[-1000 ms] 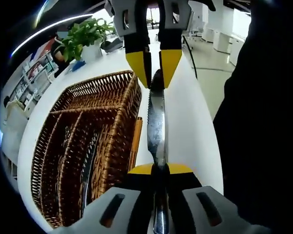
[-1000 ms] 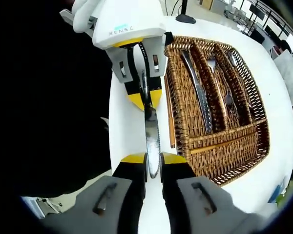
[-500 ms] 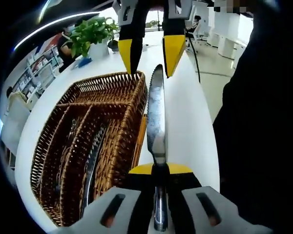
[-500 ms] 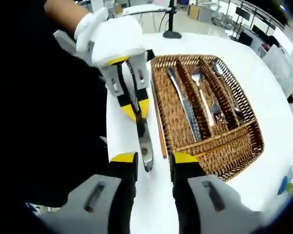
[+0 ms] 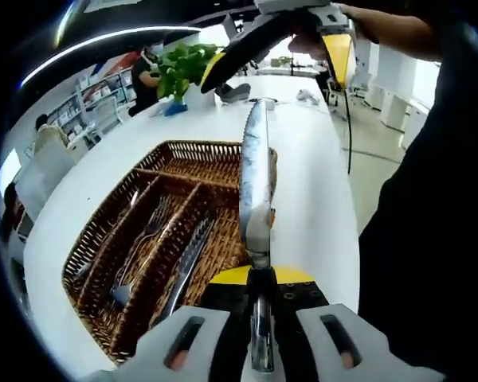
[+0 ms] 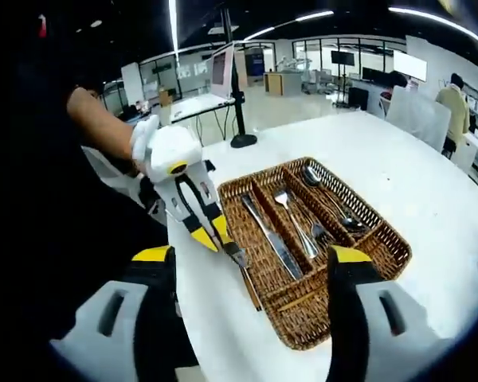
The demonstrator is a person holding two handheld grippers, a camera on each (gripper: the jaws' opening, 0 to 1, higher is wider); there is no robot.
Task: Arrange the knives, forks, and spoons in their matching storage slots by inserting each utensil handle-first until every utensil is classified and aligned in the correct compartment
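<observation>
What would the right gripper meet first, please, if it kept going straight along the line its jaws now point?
Most likely the wicker cutlery basket: the right gripper, wide open and empty, points at its near end, where a knife lies. The left gripper sits just left of that line. Depth is unclear.

Open-plan office or lab floor. Large white table as landmark. Behind it: monitor on a pole stand, glass-walled rooms, ceiling strip lights. At its far end: potted plant. Beyond the plant: shelving and people standing. Polished floor beside the table.
</observation>
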